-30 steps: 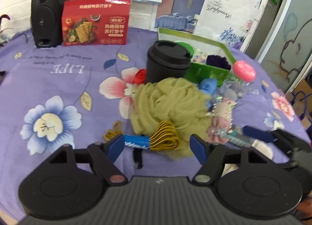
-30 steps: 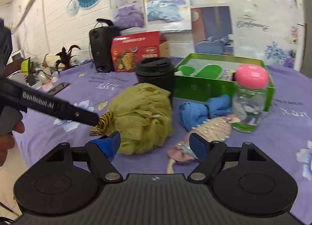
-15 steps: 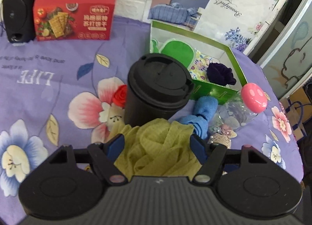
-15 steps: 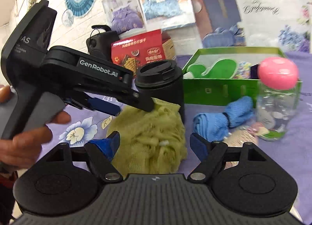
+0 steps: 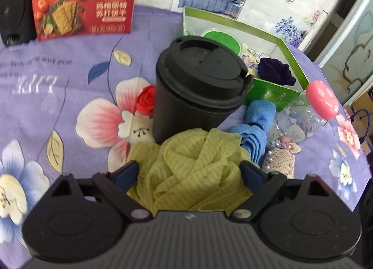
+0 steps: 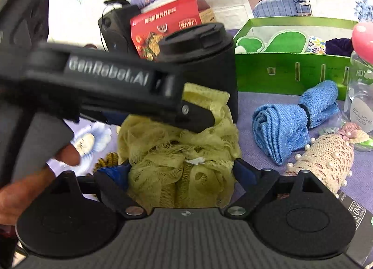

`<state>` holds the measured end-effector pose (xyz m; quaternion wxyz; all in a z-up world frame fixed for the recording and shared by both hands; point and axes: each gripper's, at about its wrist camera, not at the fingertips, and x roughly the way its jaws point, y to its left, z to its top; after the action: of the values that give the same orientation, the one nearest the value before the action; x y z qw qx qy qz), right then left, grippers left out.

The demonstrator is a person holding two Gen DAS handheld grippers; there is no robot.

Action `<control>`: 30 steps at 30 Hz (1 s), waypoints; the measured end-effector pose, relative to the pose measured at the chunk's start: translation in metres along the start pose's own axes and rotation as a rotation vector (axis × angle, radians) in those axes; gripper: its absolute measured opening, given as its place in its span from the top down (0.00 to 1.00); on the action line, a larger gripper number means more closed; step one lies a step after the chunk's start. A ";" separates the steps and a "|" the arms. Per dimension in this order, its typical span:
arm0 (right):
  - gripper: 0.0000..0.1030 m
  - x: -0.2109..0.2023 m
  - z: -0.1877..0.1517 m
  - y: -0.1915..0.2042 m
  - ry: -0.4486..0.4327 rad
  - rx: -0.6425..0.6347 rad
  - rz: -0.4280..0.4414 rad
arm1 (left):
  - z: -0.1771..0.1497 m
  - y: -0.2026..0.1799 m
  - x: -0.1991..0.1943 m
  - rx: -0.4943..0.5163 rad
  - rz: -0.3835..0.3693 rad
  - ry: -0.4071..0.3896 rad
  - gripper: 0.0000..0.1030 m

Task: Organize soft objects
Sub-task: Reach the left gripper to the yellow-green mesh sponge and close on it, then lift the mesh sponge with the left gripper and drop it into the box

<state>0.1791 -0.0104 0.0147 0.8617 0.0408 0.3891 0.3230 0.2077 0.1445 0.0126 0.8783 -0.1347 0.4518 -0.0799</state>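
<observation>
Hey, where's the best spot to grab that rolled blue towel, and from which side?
Grip the blue towel at its banded waist, where the black band pinches it narrowest. Come from above with the right claw, fingers across the roll. The green box stands behind it, the bottle and lace pouch crowd its right, so a side approach looks tight.

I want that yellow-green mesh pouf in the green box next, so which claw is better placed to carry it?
Probably the left claw: the mesh pouf fills the gap between its fingers. The right claw brackets it too, but the left one crosses above it.
</observation>
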 end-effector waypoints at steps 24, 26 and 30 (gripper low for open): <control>0.52 -0.141 0.025 -0.010 -0.302 -0.200 -0.154 | 0.034 -0.105 -0.095 0.165 -0.233 -0.210 0.59; 0.52 -0.127 0.059 -0.023 -0.305 -0.232 -0.173 | 0.065 -0.114 -0.090 0.185 -0.217 -0.239 0.59; 0.47 -0.095 0.126 -0.055 -0.304 -0.238 -0.190 | 0.135 -0.122 -0.067 0.194 -0.163 -0.280 0.41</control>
<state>0.2493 -0.0866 0.1451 0.9359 -0.0497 0.2158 0.2741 0.2766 0.0679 0.1767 0.9320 -0.0951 0.3030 -0.1747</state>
